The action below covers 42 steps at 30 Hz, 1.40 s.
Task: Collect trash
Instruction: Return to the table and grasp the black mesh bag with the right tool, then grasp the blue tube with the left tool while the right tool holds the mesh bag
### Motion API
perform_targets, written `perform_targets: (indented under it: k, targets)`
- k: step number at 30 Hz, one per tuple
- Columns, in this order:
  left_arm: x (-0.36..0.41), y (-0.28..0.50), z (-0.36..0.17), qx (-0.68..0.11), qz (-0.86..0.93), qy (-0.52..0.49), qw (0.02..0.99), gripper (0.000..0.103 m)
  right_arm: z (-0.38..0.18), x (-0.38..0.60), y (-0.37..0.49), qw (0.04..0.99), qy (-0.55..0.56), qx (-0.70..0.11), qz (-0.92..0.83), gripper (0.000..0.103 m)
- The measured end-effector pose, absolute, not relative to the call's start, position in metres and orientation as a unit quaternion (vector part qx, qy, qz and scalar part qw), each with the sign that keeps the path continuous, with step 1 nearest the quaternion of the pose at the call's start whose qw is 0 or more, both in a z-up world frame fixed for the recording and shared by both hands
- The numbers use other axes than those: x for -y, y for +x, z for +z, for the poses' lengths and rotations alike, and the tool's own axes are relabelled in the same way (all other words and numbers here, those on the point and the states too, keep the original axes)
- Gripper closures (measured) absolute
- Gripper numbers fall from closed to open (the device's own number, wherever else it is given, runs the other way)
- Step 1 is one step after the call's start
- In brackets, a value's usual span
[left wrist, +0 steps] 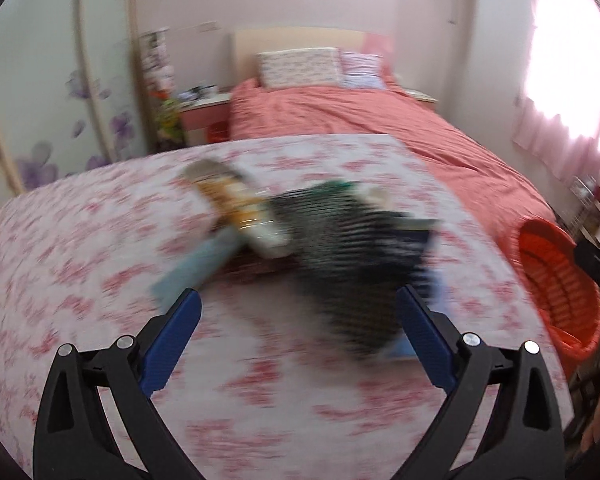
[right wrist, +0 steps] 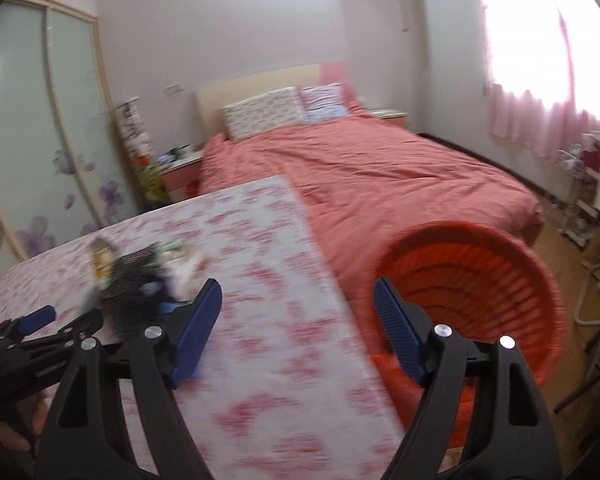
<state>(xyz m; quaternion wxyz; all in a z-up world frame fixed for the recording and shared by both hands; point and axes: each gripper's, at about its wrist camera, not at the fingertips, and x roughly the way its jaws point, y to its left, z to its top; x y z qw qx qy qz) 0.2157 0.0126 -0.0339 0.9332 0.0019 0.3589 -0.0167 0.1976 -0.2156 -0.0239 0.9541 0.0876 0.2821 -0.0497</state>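
Your floral-clothed tabletop [left wrist: 80, 240] stands near a pink bed [left wrist: 380, 120]; one blurred trash pile [left wrist: 300, 232] lies mid-table, one orange basket [right wrist: 480, 280] right; both grippers' fingers [left wrist: 180, 340] spread wide, empty

Floral-clothed table [left wrist: 100, 280] under blurred trash [left wrist: 340, 248]

My left gripper [left wrist: 299, 312] hangs with its jaws spread wide over the flowered tablecloth [left wrist: 80, 264]. Just ahead of it the blurred trash pile [left wrist: 324, 240] blocks the way forward. Nearer me than the pile, bare cloth gives me room. Right of the pile, past the table edge, the orange basket [right wrist: 480, 280] stands mouth up, unobstructed.
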Motion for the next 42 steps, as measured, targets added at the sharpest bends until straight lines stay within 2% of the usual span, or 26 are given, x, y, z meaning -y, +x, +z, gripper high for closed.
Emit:
perform_targets:
  k: [2,6,10,18,21,23,25,28,38,42]
  targets:
    - [-0.037,0.217,-0.037,-0.359,0.006,-0.015,0.933,0.006,-0.026,0.190,0.205,0.953,0.081,-0.290,-0.022,0.028]
    - [-0.072,0.220,-0.041,-0.355,0.045,-0.029,0.933,0.006,-0.031,0.141,0.221,0.951,0.061,-0.302,0.026,0.040]
    - [-0.102,0.220,-0.047,-0.356,0.066,-0.043,0.931,0.006,-0.034,0.104,0.236,0.949,0.040,-0.307,0.053,0.047]
    - [-0.134,0.217,-0.059,-0.368,0.072,-0.067,0.925,0.006,-0.053,0.057,0.276,0.942,0.000,-0.332,0.046,0.050]
    - [-0.137,0.214,-0.062,-0.371,0.067,-0.069,0.924,0.006,-0.066,0.056,0.285,0.934,-0.019,-0.357,0.026,0.069]
    - [-0.138,0.215,-0.064,-0.372,0.064,-0.067,0.924,0.006,-0.070,0.059,0.284,0.934,-0.016,-0.357,0.026,0.073]
    - [-0.136,0.217,-0.065,-0.372,0.060,-0.064,0.924,0.006,-0.068,0.062,0.281,0.934,-0.007,-0.356,0.036,0.090]
    - [-0.132,0.222,-0.065,-0.373,0.049,-0.059,0.925,0.006,-0.059,0.064,0.274,0.937,0.004,-0.348,0.043,0.094]
    - [-0.106,0.262,-0.071,-0.391,-0.002,-0.032,0.920,0.007,-0.030,0.082,0.263,0.946,0.043,-0.316,0.052,0.095]
    - [-0.095,0.276,-0.077,-0.403,-0.013,-0.006,0.915,0.019,-0.029,0.088,0.265,0.946,0.047,-0.317,0.047,0.095]
